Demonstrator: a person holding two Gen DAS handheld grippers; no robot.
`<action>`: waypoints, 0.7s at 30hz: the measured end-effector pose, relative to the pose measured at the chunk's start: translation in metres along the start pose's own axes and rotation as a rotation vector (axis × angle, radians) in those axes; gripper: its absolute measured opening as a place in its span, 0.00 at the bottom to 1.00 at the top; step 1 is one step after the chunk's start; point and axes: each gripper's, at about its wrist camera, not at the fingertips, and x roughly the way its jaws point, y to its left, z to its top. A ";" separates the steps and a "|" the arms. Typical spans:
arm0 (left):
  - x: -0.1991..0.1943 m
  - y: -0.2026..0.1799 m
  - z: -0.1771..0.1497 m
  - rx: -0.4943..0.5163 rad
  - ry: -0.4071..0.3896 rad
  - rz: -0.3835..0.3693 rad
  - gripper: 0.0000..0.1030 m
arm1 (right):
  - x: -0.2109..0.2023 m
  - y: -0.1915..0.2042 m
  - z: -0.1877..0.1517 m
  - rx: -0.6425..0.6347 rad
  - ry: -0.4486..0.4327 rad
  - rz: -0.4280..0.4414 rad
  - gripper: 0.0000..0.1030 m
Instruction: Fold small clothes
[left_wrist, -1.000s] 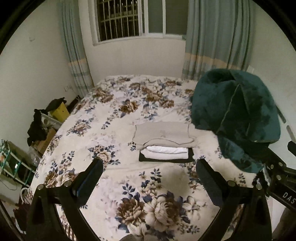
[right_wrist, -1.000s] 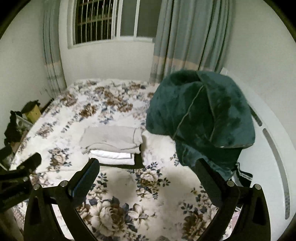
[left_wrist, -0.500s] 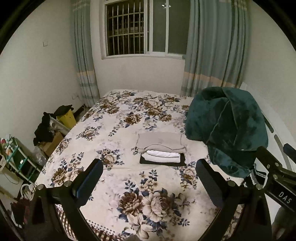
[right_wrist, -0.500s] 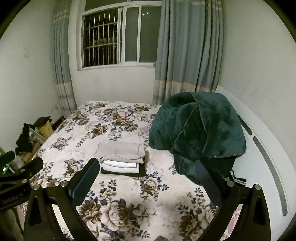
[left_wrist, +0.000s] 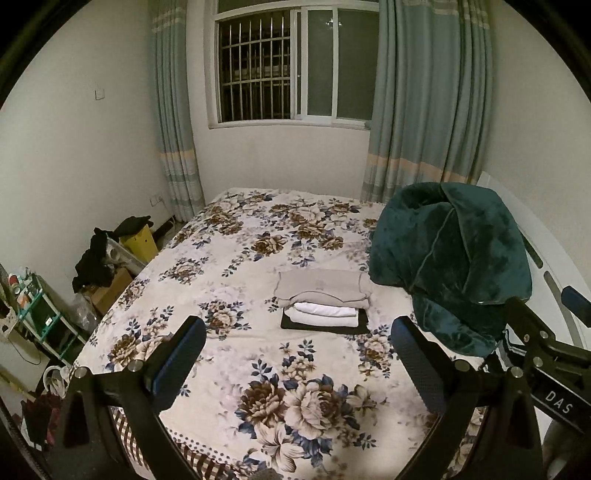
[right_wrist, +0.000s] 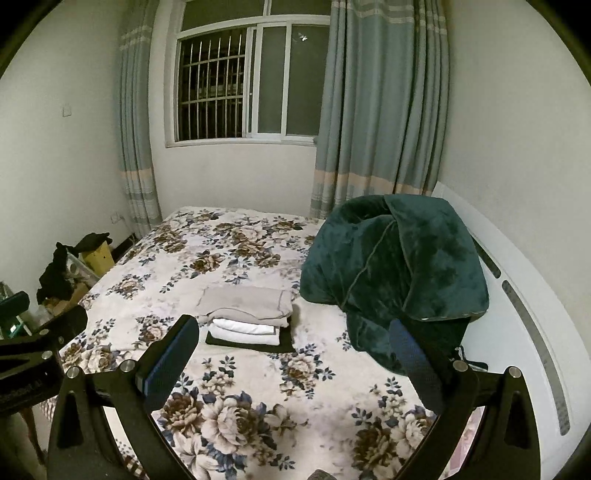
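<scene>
I hold the left gripper (left_wrist: 298, 354) and right gripper (right_wrist: 291, 350) spread wide, empty, above the floral bedspread (left_wrist: 236, 258); the folded clothes stack (left_wrist: 323, 302) lies well ahead.

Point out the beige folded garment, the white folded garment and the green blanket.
beige folded garment (left_wrist: 319, 286), left wrist view, its flat top.
white folded garment (left_wrist: 325, 312), left wrist view, its front folded edge.
green blanket (right_wrist: 399, 266), right wrist view, its middle bulge.

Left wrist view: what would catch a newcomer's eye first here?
Probably the big dark green plush blanket, heaped on the right side of the floral bedspread. Next, the small stack of folded clothes mid-bed just left of it: beige on top, white beneath, black at the bottom. Both tongs, left and right, hang open and empty over the near end of the bed.
</scene>
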 end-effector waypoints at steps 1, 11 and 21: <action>-0.003 0.000 -0.001 -0.001 0.000 0.000 1.00 | -0.001 0.000 0.000 0.000 0.000 0.002 1.00; -0.013 -0.002 0.001 0.003 -0.017 0.030 1.00 | 0.001 -0.003 0.006 -0.005 -0.013 0.019 1.00; -0.013 0.006 0.003 -0.011 -0.019 0.038 1.00 | 0.009 -0.004 0.006 -0.005 -0.002 0.034 1.00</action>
